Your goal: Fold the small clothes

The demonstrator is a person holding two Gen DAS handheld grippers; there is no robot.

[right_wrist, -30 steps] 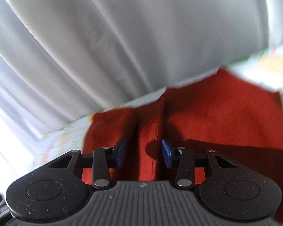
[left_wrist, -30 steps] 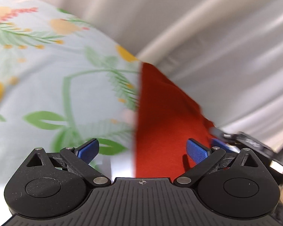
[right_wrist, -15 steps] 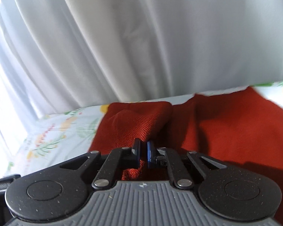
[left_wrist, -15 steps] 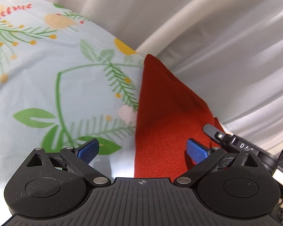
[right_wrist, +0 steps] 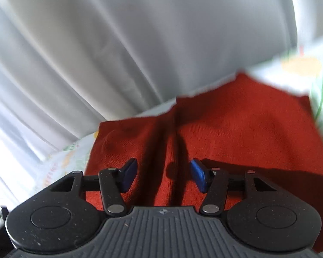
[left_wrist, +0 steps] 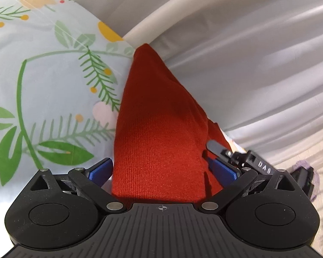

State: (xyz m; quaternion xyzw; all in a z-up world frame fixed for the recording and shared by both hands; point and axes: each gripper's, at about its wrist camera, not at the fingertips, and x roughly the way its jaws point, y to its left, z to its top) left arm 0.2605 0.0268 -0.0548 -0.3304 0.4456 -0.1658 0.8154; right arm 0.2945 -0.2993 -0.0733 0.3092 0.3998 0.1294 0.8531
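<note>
A pale floral-print sheet [left_wrist: 53, 90] covers my work surface, with white curtains [right_wrist: 97, 53] behind. The red knit garment [right_wrist: 236, 133] lies flat on it near the curtains. My right gripper [right_wrist: 163, 175], pinching a fold half a second ago, is opening (nothing pressed now); my left gripper [left_wrist: 163, 172] straddles the cloth, spread wide.

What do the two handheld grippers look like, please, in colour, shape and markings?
Both the left gripper and the right gripper have black ribbed bodies, round black discs either side, silver pivot pins and blue ridged fingers. In the left wrist view, white letters mark the right gripper's side.
</note>
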